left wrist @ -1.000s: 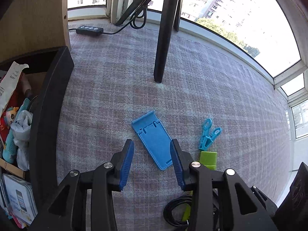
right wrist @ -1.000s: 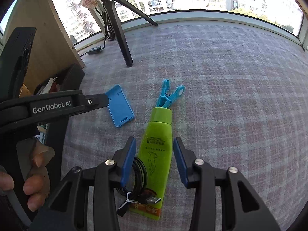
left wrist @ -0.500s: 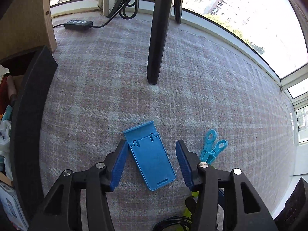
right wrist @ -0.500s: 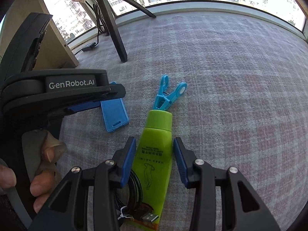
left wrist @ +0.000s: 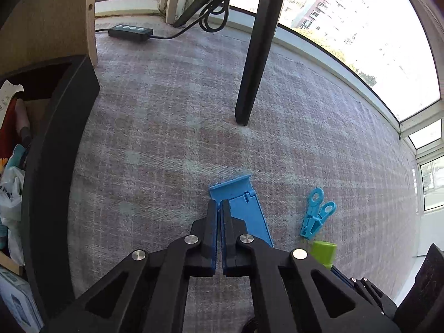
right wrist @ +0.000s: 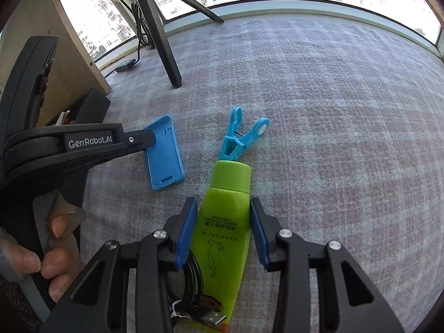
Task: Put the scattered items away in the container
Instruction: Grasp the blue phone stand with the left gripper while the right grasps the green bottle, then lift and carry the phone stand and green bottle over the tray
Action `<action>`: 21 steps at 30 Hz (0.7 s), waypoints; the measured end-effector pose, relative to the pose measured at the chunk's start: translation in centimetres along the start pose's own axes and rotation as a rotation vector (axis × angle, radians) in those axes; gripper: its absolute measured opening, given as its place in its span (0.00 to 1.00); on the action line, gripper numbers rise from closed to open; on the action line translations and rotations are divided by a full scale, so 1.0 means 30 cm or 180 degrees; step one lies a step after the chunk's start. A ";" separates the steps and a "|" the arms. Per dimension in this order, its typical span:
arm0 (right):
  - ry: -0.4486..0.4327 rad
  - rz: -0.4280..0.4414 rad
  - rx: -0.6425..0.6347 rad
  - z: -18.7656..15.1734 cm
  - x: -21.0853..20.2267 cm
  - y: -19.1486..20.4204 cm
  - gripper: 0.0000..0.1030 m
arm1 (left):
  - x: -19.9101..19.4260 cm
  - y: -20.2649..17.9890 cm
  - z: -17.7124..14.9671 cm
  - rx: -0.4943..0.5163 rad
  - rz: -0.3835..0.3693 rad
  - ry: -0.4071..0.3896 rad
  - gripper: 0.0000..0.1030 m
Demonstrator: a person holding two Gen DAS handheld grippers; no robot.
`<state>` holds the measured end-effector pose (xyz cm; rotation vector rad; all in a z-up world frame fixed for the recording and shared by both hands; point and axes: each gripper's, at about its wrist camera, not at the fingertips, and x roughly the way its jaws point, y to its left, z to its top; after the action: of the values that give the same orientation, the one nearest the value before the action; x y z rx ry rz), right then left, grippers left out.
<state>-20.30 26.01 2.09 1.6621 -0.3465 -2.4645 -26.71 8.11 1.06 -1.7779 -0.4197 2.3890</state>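
My left gripper (left wrist: 220, 204) is shut on the left edge of the blue phone stand (left wrist: 247, 211), which lies on the checked carpet; it also shows in the right wrist view (right wrist: 166, 152). My right gripper (right wrist: 223, 208) is open, its fingers on either side of the lying green tube (right wrist: 224, 222), whose cap shows in the left wrist view (left wrist: 323, 251). A light blue clothes peg (right wrist: 244, 138) lies just beyond the tube cap, and shows in the left wrist view (left wrist: 316, 216). A coiled black USB cable (right wrist: 194, 291) lies beside the tube's bottom end.
A dark-rimmed container (left wrist: 52, 144) with several items inside stands at the left, against a wooden panel (left wrist: 55, 22). A black tripod leg (left wrist: 255, 55) stands on the carpet ahead. A black power strip (left wrist: 130, 32) lies by the window wall.
My left gripper has shut onto the blue phone stand's left edge, having been open around it. My right gripper has stayed open around the green tube, shifting slightly forward.
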 end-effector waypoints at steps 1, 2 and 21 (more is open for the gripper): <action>-0.0020 0.0022 0.0046 -0.004 -0.010 -0.011 0.36 | -0.005 0.006 -0.002 -0.0036 -0.0035 0.0000 0.00; -0.0040 0.0046 0.0089 -0.007 -0.020 -0.021 0.36 | -0.009 0.012 -0.003 -0.0073 -0.0069 0.0001 0.00; -0.0132 0.0030 0.0249 0.027 -0.062 -0.087 0.36 | 0.066 -0.243 -0.014 0.0511 0.1110 -0.0116 0.33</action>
<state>-20.33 29.08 3.31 1.6361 -0.4606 -2.5124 -27.31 15.66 1.31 -1.8648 0.0882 2.5934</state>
